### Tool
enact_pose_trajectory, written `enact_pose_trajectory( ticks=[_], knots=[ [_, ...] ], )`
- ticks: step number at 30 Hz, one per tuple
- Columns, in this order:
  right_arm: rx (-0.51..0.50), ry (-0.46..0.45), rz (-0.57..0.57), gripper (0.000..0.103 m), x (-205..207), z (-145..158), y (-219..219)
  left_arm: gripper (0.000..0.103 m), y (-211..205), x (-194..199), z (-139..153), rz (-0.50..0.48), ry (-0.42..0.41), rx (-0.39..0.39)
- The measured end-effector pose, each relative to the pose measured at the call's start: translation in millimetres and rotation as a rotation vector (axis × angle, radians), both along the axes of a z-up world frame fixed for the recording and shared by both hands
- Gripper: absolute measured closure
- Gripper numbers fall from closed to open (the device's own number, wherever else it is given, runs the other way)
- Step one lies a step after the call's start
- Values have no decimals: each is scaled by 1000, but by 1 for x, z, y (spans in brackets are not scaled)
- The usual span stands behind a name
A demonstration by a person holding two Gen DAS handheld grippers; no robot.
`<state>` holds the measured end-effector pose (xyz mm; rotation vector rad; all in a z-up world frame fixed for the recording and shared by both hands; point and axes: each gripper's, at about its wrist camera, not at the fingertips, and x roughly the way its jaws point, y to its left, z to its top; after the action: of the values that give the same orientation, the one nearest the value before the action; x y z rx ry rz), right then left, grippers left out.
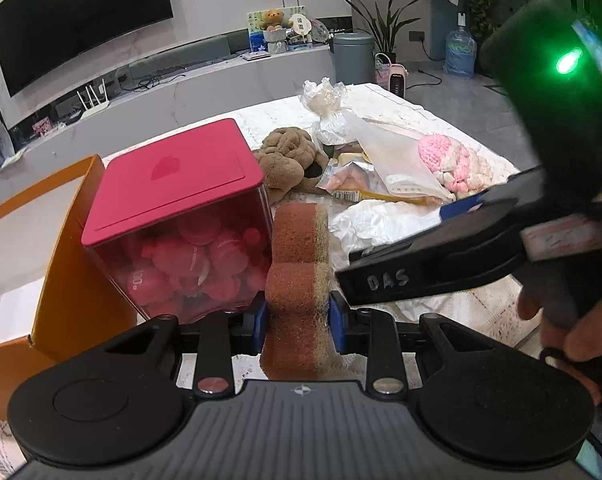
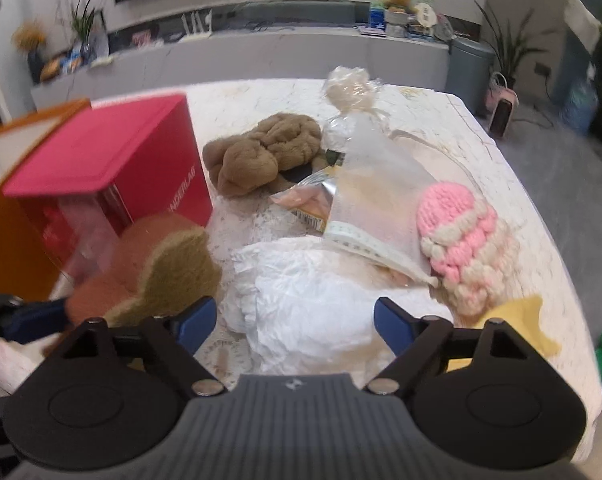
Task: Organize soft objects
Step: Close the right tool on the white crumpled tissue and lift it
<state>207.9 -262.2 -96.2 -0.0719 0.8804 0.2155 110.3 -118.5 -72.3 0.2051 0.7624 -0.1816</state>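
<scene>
While my left tongs (image 1: 297, 322) pinch the brown sponge (image 1: 299, 256) just beside the red box (image 1: 173, 208) at ten o'clock, my right tongs (image 2: 295, 320) hang spread over white crumpled paper (image 2: 305, 292), the pink knit (image 2: 461, 240) at two o'clock.

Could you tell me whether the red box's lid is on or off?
On: the red lid sits flat and flush atop the red box.
</scene>
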Motion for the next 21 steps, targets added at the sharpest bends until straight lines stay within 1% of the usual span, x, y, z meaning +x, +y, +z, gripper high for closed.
enact_pose_trajectory(
  ticks=[2, 7, 10, 12, 13, 14, 15, 16, 18, 19, 21],
  knots=[
    [-19, 24, 3, 20, 5, -7, 2, 68, 1, 1, 0, 0, 0, -12],
    [6, 127, -32, 20, 17, -24, -5, 69, -1, 4, -4, -1, 4, -16],
    [7, 130, -35, 23, 18, -26, -5, 69, -2, 6, -6, 4, 14, -16],
    [-14, 121, -46, 37, 17, -26, -5, 69, -3, 5, -5, 6, 14, -13],
    [-21, 116, -53, 41, 16, -25, -6, 69, -3, 4, -5, 6, 13, -12],
    [-20, 110, -62, 48, 15, -24, -8, 69, -3, 4, -5, 6, 11, -11],
    [-15, 106, -70, 59, 15, -24, -10, 69, -3, 4, -4, 6, 9, -11],
    [-10, 102, -79, 66, 13, -22, -13, 69, -4, 4, -3, 4, 4, -10],
    [8, 98, -98, 88, 12, -20, -18, 69, -5, 3, -2, 1, -4, 0],
    [12, 92, -107, 92, 11, -19, -20, 69, -6, 2, -2, 2, -6, 1],
    [25, 78, -107, 96, 8, -16, -21, 69, -8, -1, 0, 4, -13, 5]
  ],
)
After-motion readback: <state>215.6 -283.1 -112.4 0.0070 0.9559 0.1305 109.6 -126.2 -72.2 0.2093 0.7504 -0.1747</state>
